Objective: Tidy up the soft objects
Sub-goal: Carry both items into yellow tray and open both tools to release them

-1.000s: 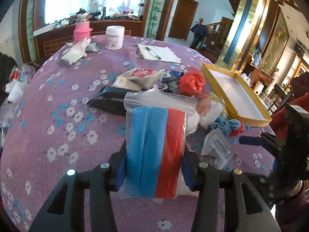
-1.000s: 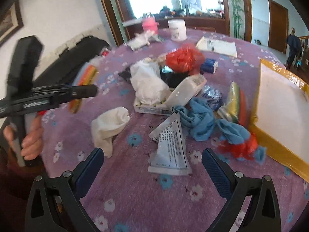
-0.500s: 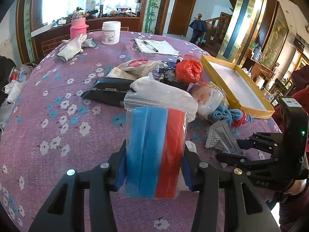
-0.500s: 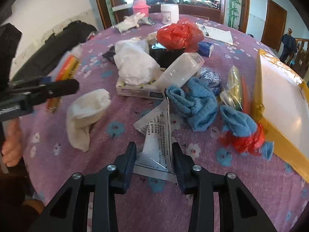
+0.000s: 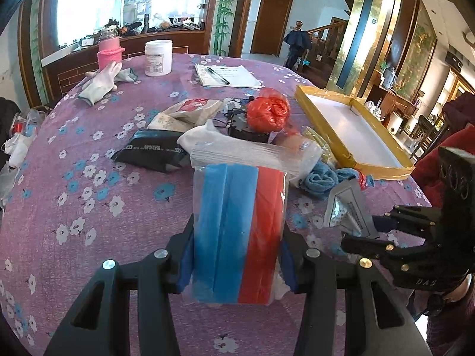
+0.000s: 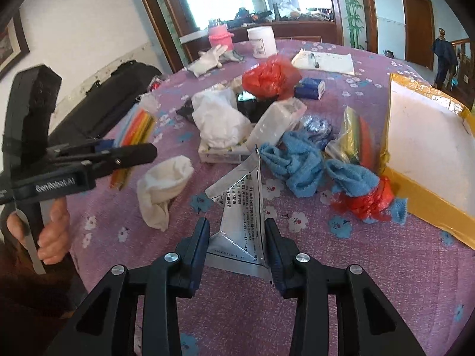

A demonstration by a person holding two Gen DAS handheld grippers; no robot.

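Left gripper (image 5: 236, 262) is clamping a clear zip bag (image 5: 240, 222) holding folded blue and red cloth; the bag's lower end is hiding behind the fingers, and its clear top is blocking part of the pile behind. Right gripper (image 6: 237, 250) is pinching a silver pouch (image 6: 239, 207) by its near end, with the tip pointing far; print on it is too small to read.

Mid-desk pile is tangling together: white cloth (image 6: 219, 118), red plastic bag (image 6: 268, 78) sitting over something dark and hard to make out, blue towel (image 6: 297, 167), a second blue towel with red plastic (image 6: 360, 190) just beside the tray. Yellow-rimmed tray (image 6: 427, 198) is lying at right, cut off by the frame edge, its white floor bare. A white sock (image 6: 164, 187) is lying near left on the purple floral desk (image 6: 371, 267). Far edge: pink jar (image 5: 109, 52), white tub (image 5: 158, 57), gloves (image 5: 101, 81), paper with pen (image 5: 227, 75).
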